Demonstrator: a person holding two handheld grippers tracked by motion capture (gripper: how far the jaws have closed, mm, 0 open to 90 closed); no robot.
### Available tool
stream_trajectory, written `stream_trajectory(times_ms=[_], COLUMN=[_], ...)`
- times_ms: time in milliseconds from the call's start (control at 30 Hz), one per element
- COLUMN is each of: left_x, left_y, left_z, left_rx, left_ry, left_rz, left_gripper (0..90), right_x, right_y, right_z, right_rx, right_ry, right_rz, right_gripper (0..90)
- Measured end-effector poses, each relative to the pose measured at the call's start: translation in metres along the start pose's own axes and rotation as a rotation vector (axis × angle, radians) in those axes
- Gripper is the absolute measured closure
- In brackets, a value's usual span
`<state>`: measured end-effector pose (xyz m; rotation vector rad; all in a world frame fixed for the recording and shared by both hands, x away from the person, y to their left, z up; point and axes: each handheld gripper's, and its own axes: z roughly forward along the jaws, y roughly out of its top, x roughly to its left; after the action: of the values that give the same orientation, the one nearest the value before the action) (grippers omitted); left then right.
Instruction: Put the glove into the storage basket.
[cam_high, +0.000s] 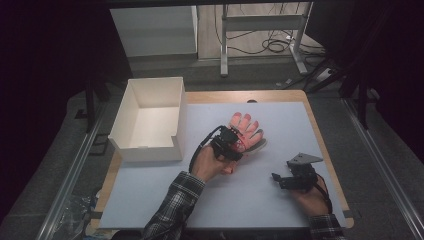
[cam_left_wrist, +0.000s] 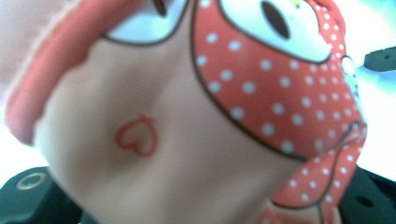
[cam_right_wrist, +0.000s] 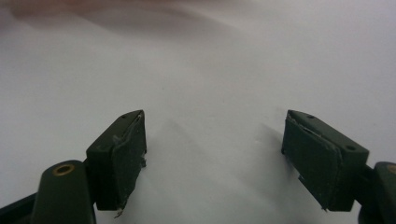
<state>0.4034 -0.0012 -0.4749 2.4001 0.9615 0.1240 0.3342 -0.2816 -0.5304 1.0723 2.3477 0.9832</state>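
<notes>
While our left tool (cam_high: 235, 144) clamps the pink-and-red polka-dot fabric glove (cam_high: 245, 131) mid-worktop (cam_high: 150, 200), right of the white cardboard box (cam_high: 150, 120), our right tool (cam_high: 280, 179) rests wide open, empty, near right.

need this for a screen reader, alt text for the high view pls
A person's left gripper is shut on a pink glove at the middle of a white-covered table. The right gripper rests open on the table to the right, and an open white box stands at the left.
</notes>
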Motion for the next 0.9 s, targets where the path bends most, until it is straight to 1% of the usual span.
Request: stream_trajectory(times_ms=[67, 267, 367, 633, 667, 900], left_x=[0.003, 0.012, 0.016, 0.028, 0.030, 0.041], left_y=[0.001, 0.006, 0.008, 0.012, 0.013, 0.019], left_z=[-0.005, -0.024, -0.034, -0.060, -0.064, -0.088], left_rx=[-0.004, -0.008, -0.007, -0.021, -0.016, -0.022], left_ry=[0.000, 0.020, 0.028, 0.048, 0.052, 0.074], left_rz=[-0.012, -0.049, -0.053, -0.086, -0.083, -0.104], left_gripper=[52.4, 52.2, 52.0, 51.8, 51.8, 51.6], right_x=[0.000, 0.000, 0.000, 0.000, 0.000, 0.000], right_y=[0.000, 0.000, 0.000, 0.000, 0.000, 0.000], right_z=[0.000, 0.000, 0.000, 0.000, 0.000, 0.000], right_rx=[-0.004, -0.002, -0.002, -0.002, -0.001, -0.003], right_ry=[0.000, 0.000, 0.000, 0.001, 0.001, 0.002], right_rz=[0.001, 0.001, 0.001, 0.002, 0.002, 0.003], right_gripper=[22.3, 22.3, 22.3, 22.3, 22.3, 22.3])
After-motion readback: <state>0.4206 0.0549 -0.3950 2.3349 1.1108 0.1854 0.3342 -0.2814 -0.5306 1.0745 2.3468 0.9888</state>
